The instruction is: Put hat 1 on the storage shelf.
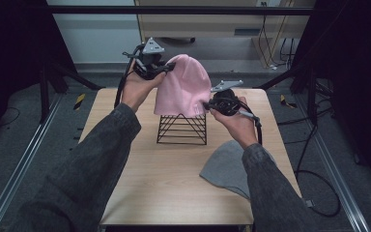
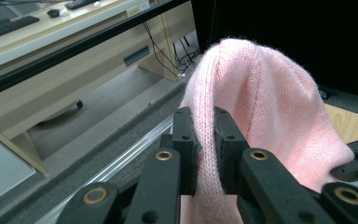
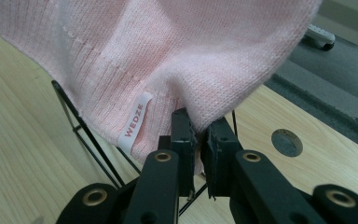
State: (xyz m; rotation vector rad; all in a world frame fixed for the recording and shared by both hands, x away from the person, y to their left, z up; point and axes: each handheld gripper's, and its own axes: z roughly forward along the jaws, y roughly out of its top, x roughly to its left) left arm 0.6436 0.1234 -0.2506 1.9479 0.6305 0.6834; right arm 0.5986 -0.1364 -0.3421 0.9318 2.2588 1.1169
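High view: a person's 2 forearms in dark grey sleeves reach forward over a light wooden table (image 1: 140,174). A pink knit beanie (image 1: 183,87) is held above a black wire rack (image 1: 182,129) that stands near the table's middle, the beanie's lower edge hanging at the rack's top. The left gripper (image 1: 166,69) grips the beanie high on its left side; the right gripper (image 1: 206,105) grips it low on its right edge. A grey beanie (image 1: 224,166) lies flat on the table near the right forearm, well apart from the rack.

Left gripper view: the left gripper (image 2: 207,142) has its 2 black jaws pressed onto a vertical fold of the pink beanie (image 2: 265,102), the knit squeezed between them. This view alone shows the background beyond the table: a pale desk (image 2: 74,56) with a keyboard (image 2: 7,27) on top, and grey floor. Part of the other gripper appears at the right edge.

Right gripper view: the right gripper (image 3: 198,135) pinches the beanie's (image 3: 168,51) hem between its 2 nearly closed jaws. Seen here and not elsewhere: a white label (image 3: 135,122) reading "WEDZE" sewn at the hem, just beside the jaws, thin rods of the wire rack (image 3: 81,135) below the fabric, and 1 round hole (image 3: 286,142) in the tabletop.
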